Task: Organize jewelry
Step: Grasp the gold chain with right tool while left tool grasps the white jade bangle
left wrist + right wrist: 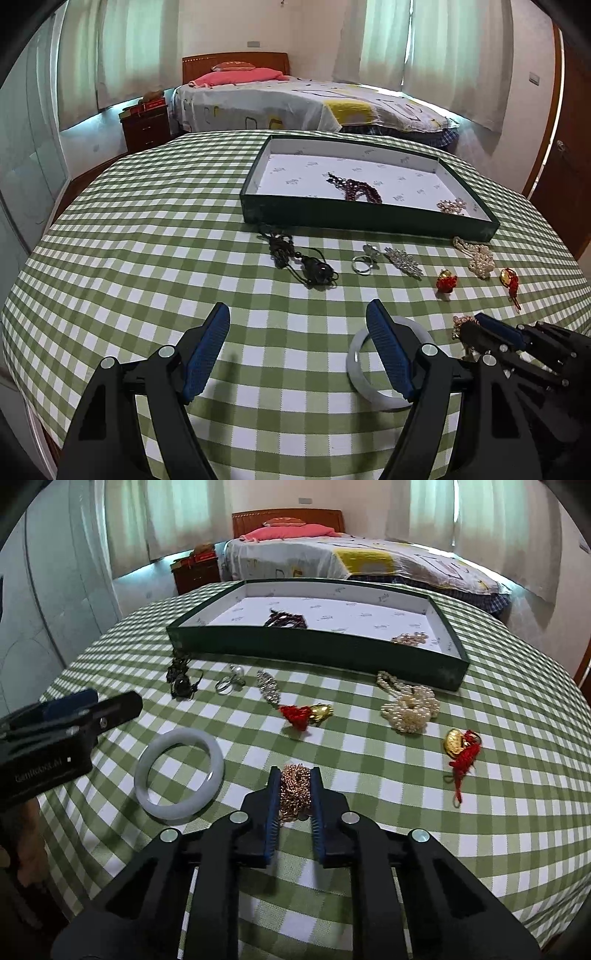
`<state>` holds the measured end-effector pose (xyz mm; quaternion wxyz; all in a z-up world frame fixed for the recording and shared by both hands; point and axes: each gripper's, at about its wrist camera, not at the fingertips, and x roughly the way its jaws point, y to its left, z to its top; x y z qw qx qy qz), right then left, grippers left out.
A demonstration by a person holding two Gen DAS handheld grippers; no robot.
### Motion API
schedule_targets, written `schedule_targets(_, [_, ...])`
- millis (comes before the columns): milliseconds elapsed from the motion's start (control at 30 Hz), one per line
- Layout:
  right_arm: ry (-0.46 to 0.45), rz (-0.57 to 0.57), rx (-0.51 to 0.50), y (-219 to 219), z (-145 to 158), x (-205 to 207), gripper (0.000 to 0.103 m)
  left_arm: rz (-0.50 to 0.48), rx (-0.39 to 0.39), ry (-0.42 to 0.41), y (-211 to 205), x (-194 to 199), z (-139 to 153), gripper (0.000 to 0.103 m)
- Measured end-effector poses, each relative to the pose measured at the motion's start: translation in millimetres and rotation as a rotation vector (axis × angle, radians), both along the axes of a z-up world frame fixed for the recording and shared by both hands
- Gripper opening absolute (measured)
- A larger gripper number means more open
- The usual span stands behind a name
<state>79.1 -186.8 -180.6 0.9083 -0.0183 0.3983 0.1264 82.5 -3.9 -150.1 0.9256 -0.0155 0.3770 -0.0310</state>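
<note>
My right gripper [295, 775] is shut on a heap of gold chain [294, 792] lying on the green checked tablecloth. Left of it lies a white jade bangle [179, 773]. In the left wrist view my left gripper [298, 310] stands open just above the cloth, its right finger over the bangle [373, 387], nothing between the pads. A dark green tray [369, 218] at the back holds a dark red bead necklace [358, 188] and a pearl cluster [452, 205].
Loose on the cloth in front of the tray lie a black pendant necklace [181, 679], a ring [227, 683], a rhinestone brooch [269, 685], a pearl necklace [410, 709] and two red-and-gold charms [306, 712] [461, 749]. A bed stands behind the table.
</note>
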Motion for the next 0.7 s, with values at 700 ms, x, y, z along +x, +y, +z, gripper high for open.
schedule_targets(700, [-0.04,-0.107,0.067,-47,13,-6,0.014,-0.129,0.004,0.034,-53,-2,-23,0.08])
